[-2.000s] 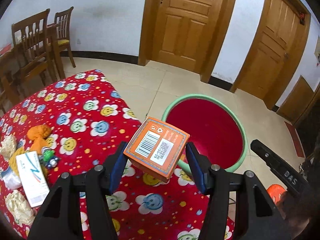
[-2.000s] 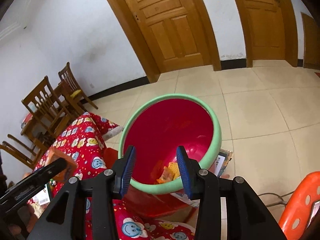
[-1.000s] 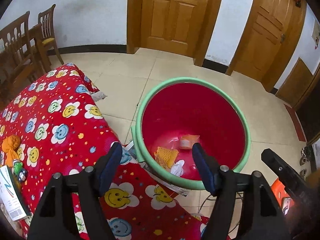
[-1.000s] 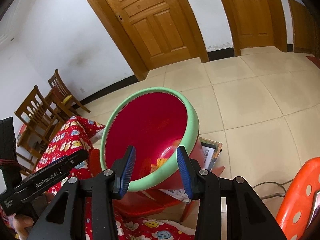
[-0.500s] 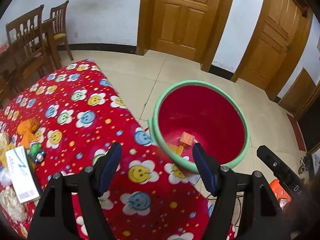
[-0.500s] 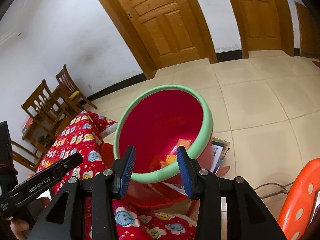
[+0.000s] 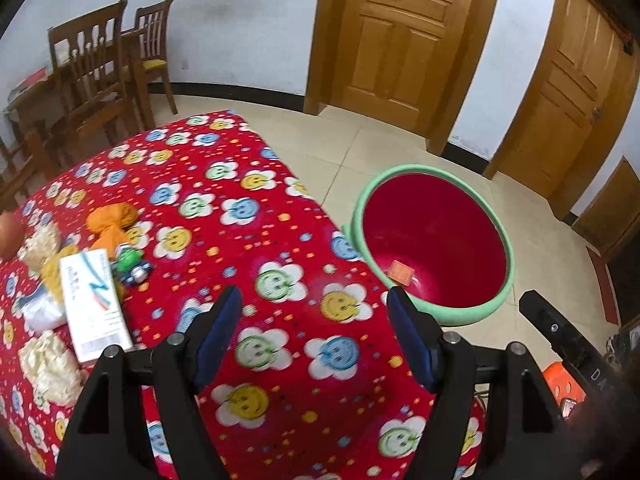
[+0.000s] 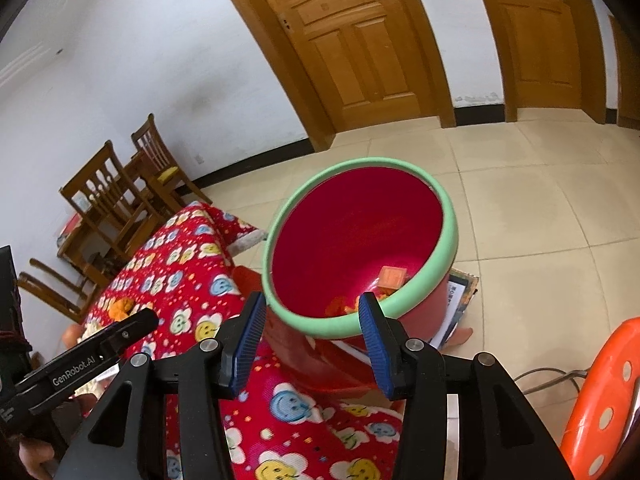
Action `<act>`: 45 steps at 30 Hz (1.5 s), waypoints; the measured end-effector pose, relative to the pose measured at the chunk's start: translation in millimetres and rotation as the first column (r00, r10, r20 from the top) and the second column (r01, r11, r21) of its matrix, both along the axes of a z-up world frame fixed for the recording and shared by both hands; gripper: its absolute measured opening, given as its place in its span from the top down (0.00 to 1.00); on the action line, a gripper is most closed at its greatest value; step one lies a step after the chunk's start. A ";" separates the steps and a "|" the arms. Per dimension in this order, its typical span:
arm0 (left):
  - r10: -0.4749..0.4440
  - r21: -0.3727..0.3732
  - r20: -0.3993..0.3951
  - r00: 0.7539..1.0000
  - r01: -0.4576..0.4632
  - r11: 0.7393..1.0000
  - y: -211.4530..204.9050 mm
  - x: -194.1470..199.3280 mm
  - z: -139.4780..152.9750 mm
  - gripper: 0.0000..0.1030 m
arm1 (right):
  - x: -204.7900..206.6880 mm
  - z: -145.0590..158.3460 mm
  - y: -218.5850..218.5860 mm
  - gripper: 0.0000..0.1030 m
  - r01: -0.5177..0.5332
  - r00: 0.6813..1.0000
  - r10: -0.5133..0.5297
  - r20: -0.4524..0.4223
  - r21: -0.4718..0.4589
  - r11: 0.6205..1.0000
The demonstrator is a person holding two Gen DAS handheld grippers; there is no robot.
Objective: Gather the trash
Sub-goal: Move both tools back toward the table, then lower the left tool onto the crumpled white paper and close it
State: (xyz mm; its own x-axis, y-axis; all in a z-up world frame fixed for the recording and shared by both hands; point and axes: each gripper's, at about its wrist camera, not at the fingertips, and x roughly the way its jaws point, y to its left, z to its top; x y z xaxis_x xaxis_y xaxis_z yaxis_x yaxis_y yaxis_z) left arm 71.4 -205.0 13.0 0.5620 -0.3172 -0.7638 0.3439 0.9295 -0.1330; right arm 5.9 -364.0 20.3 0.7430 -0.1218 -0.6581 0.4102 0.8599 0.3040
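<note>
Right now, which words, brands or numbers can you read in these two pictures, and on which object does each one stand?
"GenRobot.AI": on the black body of the left gripper, seen from the right wrist view.
"DA": on the right gripper in the left wrist view; the rest is cut off.
White box on the red tablecloth: it has print, too small to read.
Booklet under the red bin: print too blurred to read.

"GenRobot.AI" on left claw (image 8: 86,364) body
</note>
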 end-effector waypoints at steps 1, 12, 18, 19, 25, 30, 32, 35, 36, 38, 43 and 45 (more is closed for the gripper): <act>0.008 0.000 0.000 1.000 -0.008 1.000 4.2 -0.7 0.4 0.28 | 0.0 0.2 3.1 0.52 -0.006 1.000 0.006 0.000 -0.002 1.000; 0.122 0.038 0.013 0.992 -0.122 0.992 58.6 -14.4 5.9 0.28 | 1.6 -3.5 34.9 0.49 -0.086 0.996 0.086 -0.009 -0.006 0.996; 0.200 0.055 0.029 0.979 -0.202 0.978 92.5 -19.5 8.0 0.27 | 4.3 -4.2 51.2 0.49 -0.122 0.992 0.122 -0.012 -0.008 0.992; 0.213 0.057 0.029 0.977 -0.214 0.975 97.6 -19.9 8.2 0.27 | 5.2 -4.3 53.3 0.49 -0.128 0.992 0.128 -0.013 -0.009 0.992; 0.298 0.059 0.032 0.954 -0.300 0.952 136.3 -22.7 8.0 0.27 | 8.8 -6.1 65.9 0.49 -0.154 0.988 0.154 -0.021 -0.007 0.988; 0.374 0.058 0.034 0.927 -0.375 0.925 166.9 -24.0 5.9 0.27 | 12.8 -9.3 75.7 0.48 -0.180 0.983 0.180 -0.031 -0.005 0.984; 0.402 0.056 0.025 0.915 -0.403 0.913 177.8 -22.7 2.4 0.27 | 14.8 -10.2 80.1 0.48 -0.190 0.981 0.190 -0.037 -0.007 0.982; 0.435 0.055 0.012 0.900 -0.435 0.899 191.3 -20.3 -3.8 0.27 | 17.2 -11.6 84.5 0.48 -0.199 0.979 0.198 -0.042 -0.009 0.980; 0.444 0.056 0.009 0.896 -0.444 0.895 194.7 -19.6 -5.8 0.27 | 18.0 -12.3 85.8 0.48 -0.201 0.979 0.201 -0.045 -0.011 0.979; 0.462 0.058 0.001 0.887 -0.462 0.885 201.1 -17.0 -11.0 0.27 | 19.1 -13.5 88.2 0.48 -0.206 0.978 0.205 -0.050 -0.012 0.979; 0.487 0.057 -0.029 0.873 -0.485 0.873 211.1 -12.3 -23.6 0.27 | 21.1 -16.1 93.4 0.48 -0.216 0.975 0.214 -0.063 -0.015 0.976; 0.491 0.054 -0.042 0.870 -0.489 0.871 214.2 -10.6 -29.2 0.27 | 22.4 -17.0 95.1 0.48 -0.218 0.974 0.217 -0.068 -0.015 0.976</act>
